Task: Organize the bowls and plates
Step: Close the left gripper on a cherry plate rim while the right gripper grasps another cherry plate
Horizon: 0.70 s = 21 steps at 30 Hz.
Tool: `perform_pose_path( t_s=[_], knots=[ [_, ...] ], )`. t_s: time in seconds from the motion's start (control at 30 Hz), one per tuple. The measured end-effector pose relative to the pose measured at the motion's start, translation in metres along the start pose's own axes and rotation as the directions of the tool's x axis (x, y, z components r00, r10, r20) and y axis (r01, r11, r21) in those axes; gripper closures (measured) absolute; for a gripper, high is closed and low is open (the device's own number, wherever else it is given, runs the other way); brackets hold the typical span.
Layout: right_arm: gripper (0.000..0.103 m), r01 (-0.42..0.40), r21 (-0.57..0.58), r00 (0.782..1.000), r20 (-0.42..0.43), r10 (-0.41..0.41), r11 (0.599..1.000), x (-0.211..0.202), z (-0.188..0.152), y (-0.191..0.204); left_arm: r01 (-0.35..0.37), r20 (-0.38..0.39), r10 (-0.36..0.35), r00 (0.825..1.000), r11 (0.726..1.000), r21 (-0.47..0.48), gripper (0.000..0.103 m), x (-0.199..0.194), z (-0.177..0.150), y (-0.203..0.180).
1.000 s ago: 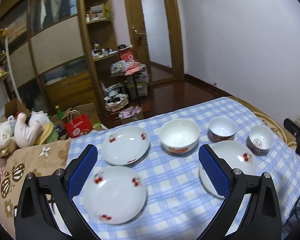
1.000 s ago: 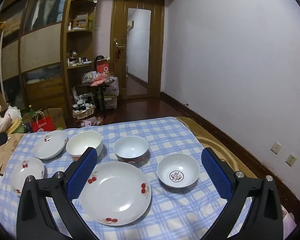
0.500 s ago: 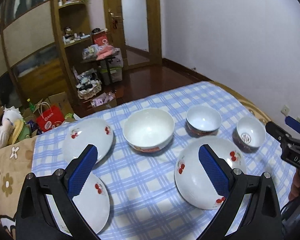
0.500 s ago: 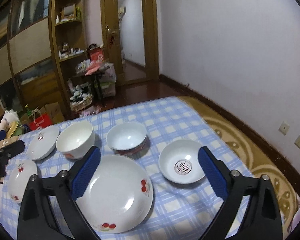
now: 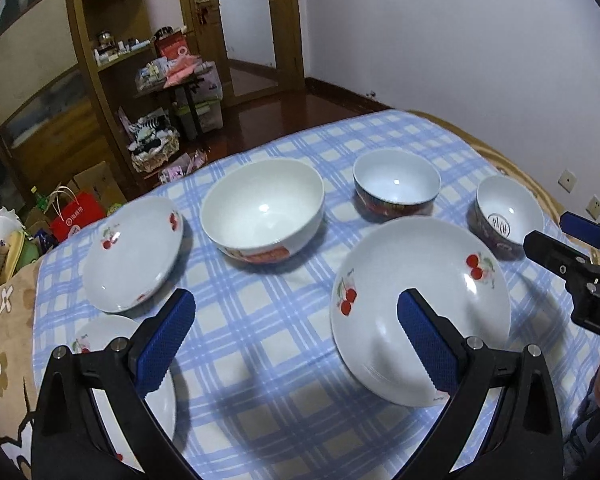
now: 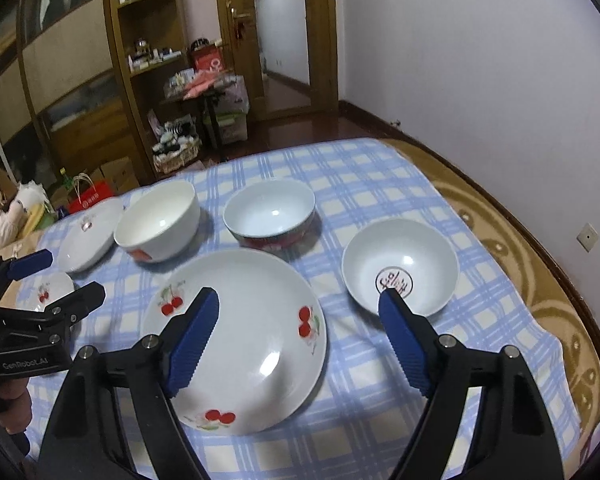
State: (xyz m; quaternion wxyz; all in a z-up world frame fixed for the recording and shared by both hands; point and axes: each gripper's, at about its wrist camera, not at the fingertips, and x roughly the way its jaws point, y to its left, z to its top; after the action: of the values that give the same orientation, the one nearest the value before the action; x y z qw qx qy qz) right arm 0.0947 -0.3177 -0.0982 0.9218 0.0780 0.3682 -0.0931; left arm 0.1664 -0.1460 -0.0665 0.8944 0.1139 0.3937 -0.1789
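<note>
Blue-checked cloth (image 5: 284, 320) covers the surface, and on it lie three cherry-printed plates and three bowls, all apart from one another. Left tongs (image 5: 296, 344) hang wide and empty above the cloth, between the near small plate (image 5: 100, 332) and the big plate (image 5: 420, 280). Right tongs (image 6: 300, 340) are also wide, holding nothing, over the big plate's right edge. Behind stand the large bowl (image 5: 262, 204), red-sided bowl (image 5: 396, 184), marked bowl (image 6: 400, 264) and far plate (image 5: 134, 252)
</note>
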Motion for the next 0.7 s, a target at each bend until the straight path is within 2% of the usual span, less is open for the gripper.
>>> perform_pose_path(
  t_s=[0.23,0.3,0.37,0.4,0.6,0.7],
  knots=[
    [0.021,0.008,0.011,0.997,-0.073,-0.007,1.000,0.018,-0.007,-0.008,0.010,-0.052,-0.009,0.999,1.000,0.019,0.003,0.021,-0.009,-0.008],
    [0.027,0.017,0.009,0.996,-0.090,-0.016,1.000,0.023,-0.009,-0.010,0.021,-0.063,-0.020,0.998,1.000,0.014,0.003,0.026,-0.011,-0.009],
    [0.055,0.022,0.010,0.995,-0.101,-0.021,1.000,0.027,-0.011,-0.012,0.027,-0.064,-0.026,0.998,1.000,0.015,0.003,0.030,-0.013,-0.011],
    [0.059,0.019,0.013,0.993,-0.117,-0.017,1.000,0.030,-0.012,-0.013,0.023,-0.069,-0.022,0.997,1.000,0.018,0.003,0.033,-0.013,-0.012],
    [0.060,0.013,0.028,0.987,-0.163,-0.009,1.000,0.045,-0.020,-0.018,0.038,-0.112,-0.035,0.993,0.999,0.024,0.003,0.050,-0.019,-0.020],
    [0.060,0.015,0.023,0.985,-0.171,-0.011,1.000,0.051,-0.021,-0.019,0.048,-0.141,-0.045,0.989,0.999,0.018,0.014,0.058,-0.022,-0.022]
  ],
)
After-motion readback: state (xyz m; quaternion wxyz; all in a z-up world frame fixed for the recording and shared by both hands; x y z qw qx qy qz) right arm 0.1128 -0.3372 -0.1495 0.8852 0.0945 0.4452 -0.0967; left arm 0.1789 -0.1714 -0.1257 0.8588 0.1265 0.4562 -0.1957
